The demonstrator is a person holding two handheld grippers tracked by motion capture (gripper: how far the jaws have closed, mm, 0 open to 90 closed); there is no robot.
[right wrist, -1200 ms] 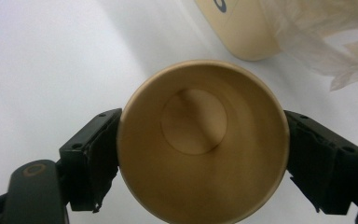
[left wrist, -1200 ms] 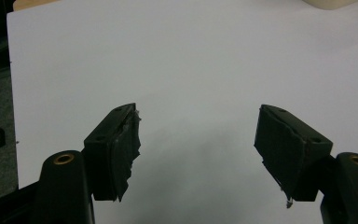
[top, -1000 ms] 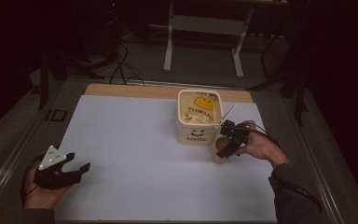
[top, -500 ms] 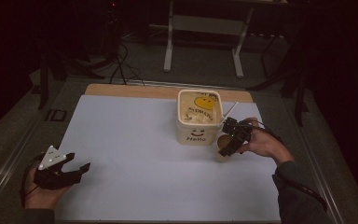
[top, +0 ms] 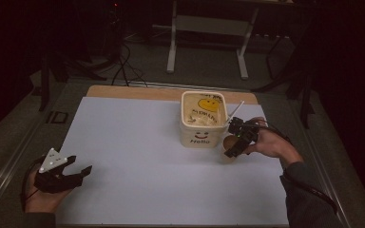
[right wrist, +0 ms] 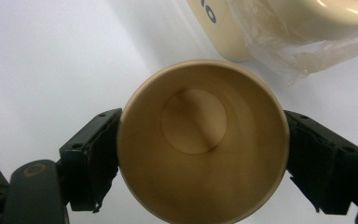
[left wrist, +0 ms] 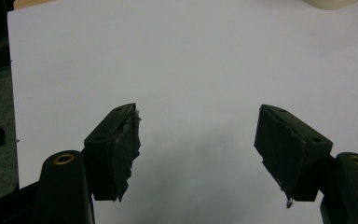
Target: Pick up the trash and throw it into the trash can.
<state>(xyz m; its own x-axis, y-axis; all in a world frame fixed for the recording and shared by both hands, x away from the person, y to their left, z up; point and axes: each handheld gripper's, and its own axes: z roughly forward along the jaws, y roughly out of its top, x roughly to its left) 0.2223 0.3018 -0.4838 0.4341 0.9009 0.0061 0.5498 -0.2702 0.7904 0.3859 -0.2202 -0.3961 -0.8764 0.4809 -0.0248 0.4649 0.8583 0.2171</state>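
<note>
We are recording the right gripper holding the cup just beside the bin, at that bin's right front corner, on the white sheet. In the right gripper view its jaws are sitting against opposite sides of the cup's rim, so we are judging them pinched on it. We are not able to tell from the high view whether the cup's base is resting on the sheet or lifted clear.

We are judging the step in hand to be the grasp of the cup, with carrying or tipping not yet begun. The next move is calling for a steady grip that is not crushing the thin wall, and for clearance from the bin and the plastic liner hanging over its side.

The cup is looking like plain tan paper, round-mouthed, empty, with a clean circular bottom and no visible dents.

The left gripper is lying well apart at the sheet's near left corner, its jaws spread wide with nothing between them; its pads are looking frayed at the edges.
</note>
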